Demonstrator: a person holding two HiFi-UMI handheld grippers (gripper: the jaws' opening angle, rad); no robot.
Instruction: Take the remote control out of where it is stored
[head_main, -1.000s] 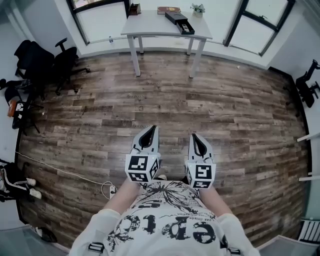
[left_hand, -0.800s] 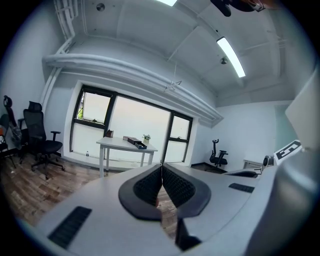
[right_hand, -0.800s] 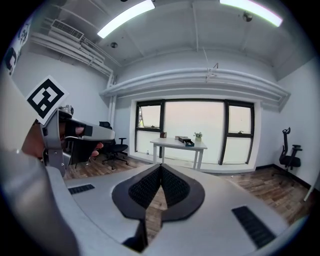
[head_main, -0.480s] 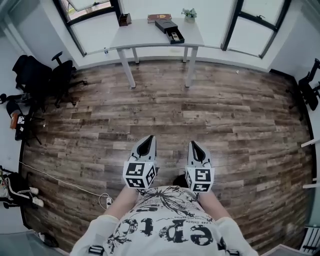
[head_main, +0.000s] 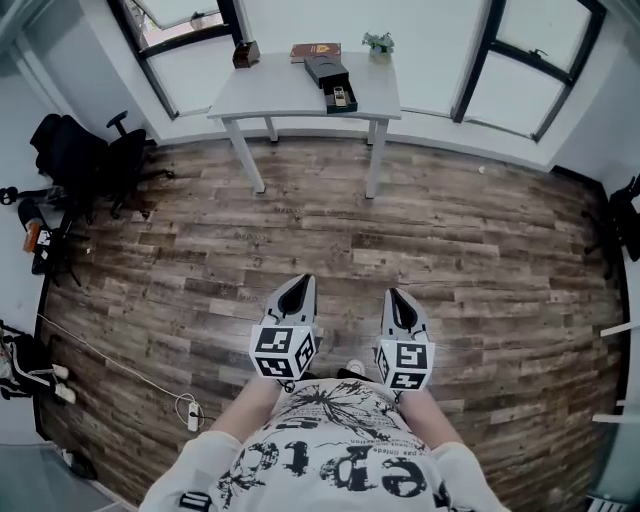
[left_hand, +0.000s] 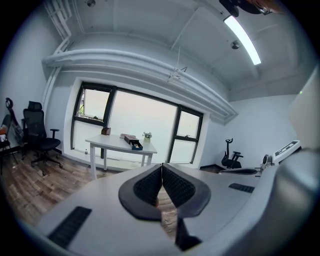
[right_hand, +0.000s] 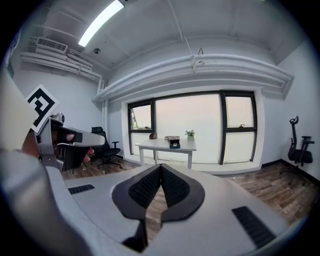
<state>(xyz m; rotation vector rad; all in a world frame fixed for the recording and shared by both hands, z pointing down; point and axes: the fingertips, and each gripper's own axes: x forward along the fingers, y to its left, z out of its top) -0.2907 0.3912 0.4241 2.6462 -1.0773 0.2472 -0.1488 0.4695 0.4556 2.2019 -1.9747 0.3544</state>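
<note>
A white table (head_main: 285, 98) stands far ahead by the window. On it lies a long dark box (head_main: 331, 84) with its near end open; a small object shows inside, too small to identify. My left gripper (head_main: 297, 289) and right gripper (head_main: 398, 299) hang side by side close to my body, far from the table, both shut with nothing between the jaws. The table (left_hand: 111, 144) and box (left_hand: 133, 144) appear small in the left gripper view. In the right gripper view the table (right_hand: 165, 146) and box (right_hand: 173, 143) sit straight ahead.
Wooden plank floor lies between me and the table. Black office chairs (head_main: 85, 150) stand at the left wall. A small brown box (head_main: 245, 53), a book (head_main: 314, 50) and a potted plant (head_main: 378, 43) share the tabletop. A cable and power strip (head_main: 186, 412) lie on the floor at my left.
The view has advanced and shifted, so the table now sits a little lower and further left in the head view. Both grippers stay shut and held in the same place before me.
</note>
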